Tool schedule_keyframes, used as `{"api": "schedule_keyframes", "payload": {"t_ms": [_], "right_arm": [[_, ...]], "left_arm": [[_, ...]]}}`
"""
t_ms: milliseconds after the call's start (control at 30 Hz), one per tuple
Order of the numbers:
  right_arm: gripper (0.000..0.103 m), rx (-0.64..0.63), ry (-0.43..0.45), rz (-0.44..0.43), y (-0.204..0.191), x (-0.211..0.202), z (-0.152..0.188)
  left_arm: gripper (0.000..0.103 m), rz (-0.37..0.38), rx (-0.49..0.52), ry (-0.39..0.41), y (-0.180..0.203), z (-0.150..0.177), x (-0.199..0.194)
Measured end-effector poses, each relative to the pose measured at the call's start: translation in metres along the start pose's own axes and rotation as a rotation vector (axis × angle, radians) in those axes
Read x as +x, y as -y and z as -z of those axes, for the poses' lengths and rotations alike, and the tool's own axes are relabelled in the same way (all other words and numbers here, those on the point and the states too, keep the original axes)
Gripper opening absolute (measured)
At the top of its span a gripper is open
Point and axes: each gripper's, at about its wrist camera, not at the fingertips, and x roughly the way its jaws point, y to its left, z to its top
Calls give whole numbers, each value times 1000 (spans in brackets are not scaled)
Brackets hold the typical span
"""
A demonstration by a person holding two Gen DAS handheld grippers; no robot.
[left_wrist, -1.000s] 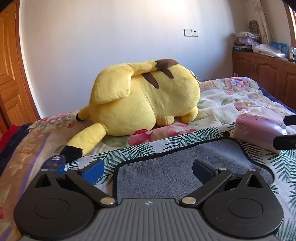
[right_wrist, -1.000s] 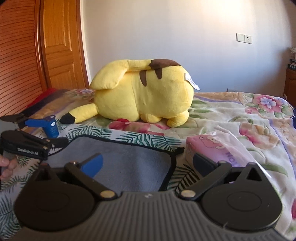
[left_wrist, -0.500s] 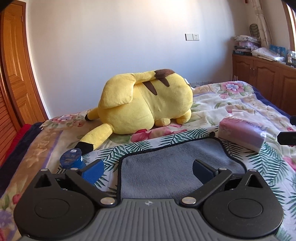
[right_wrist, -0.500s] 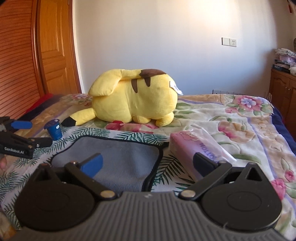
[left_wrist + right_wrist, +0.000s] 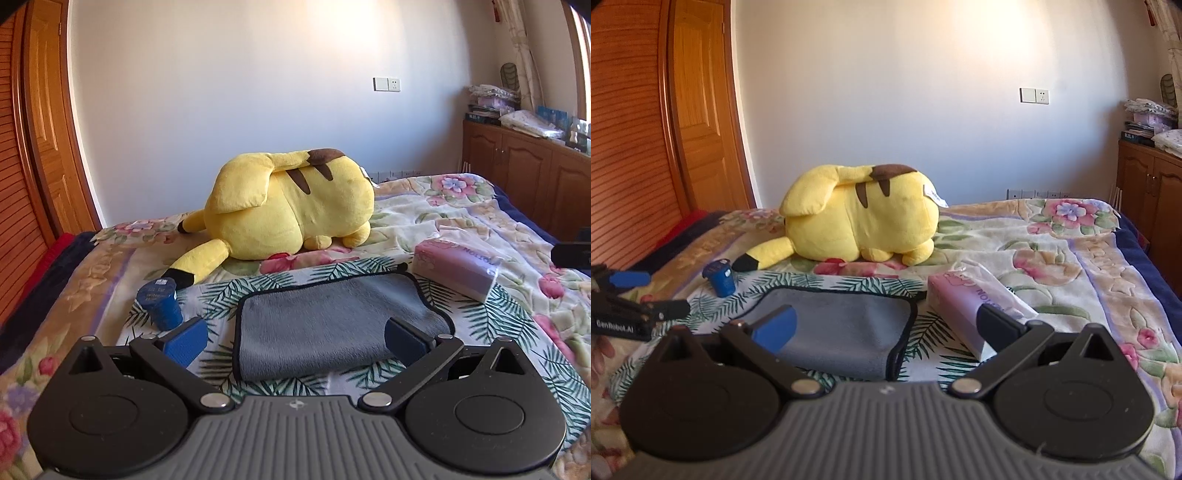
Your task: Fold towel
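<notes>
A grey towel with a black hem [image 5: 332, 325] lies folded flat on the flowered bedspread; it also shows in the right wrist view [image 5: 846, 328]. My left gripper [image 5: 295, 338] is open and empty, raised above the towel's near edge. My right gripper [image 5: 884, 325] is open and empty, raised over the towel's near right corner. The left gripper also shows at the left edge of the right wrist view [image 5: 639, 295], open, apart from the towel.
A big yellow plush toy [image 5: 291, 206] lies behind the towel. A small blue cup [image 5: 160, 302] stands left of the towel. A pink tissue pack [image 5: 456, 266] lies at its right. A wooden door stands at left, a wooden cabinet [image 5: 532, 173] at right.
Both grippers have drawn back and risen away from the towel, so more of the bed shows. The towel lies still. Both stay open.
</notes>
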Motion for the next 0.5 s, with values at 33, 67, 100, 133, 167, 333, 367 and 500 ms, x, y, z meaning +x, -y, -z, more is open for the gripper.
{"api": "schedule_keyframes", "payload": {"t_ms": [33,67,100,133,167,333,367,500], "right_arm": [[103,1,3,-1,-2,-4,0],[103,1,6,-3,-3,-7,0],[103,1,8,-4,-5,-11,0],[103,1,11,-5,-7,-15,0],[103,1,15,-5,-9,-19,1],[103,5,25,-13,-18,-38,3],[103,6,27,-14,-20,-42,3],[103,12,32,-15,-28,-58,7]], "left_arm": [[87,-2,-3,0,0,1,-4],[87,-3,-5,0,1,4,-8],[87,0,-6,-1,2,6,-13],[87,3,-8,-2,3,8,-16],[87,5,-11,-2,4,10,-21],[87,7,-3,-4,9,21,-47],[87,5,2,-4,11,24,-52],[87,4,8,-2,16,31,-71]]}}
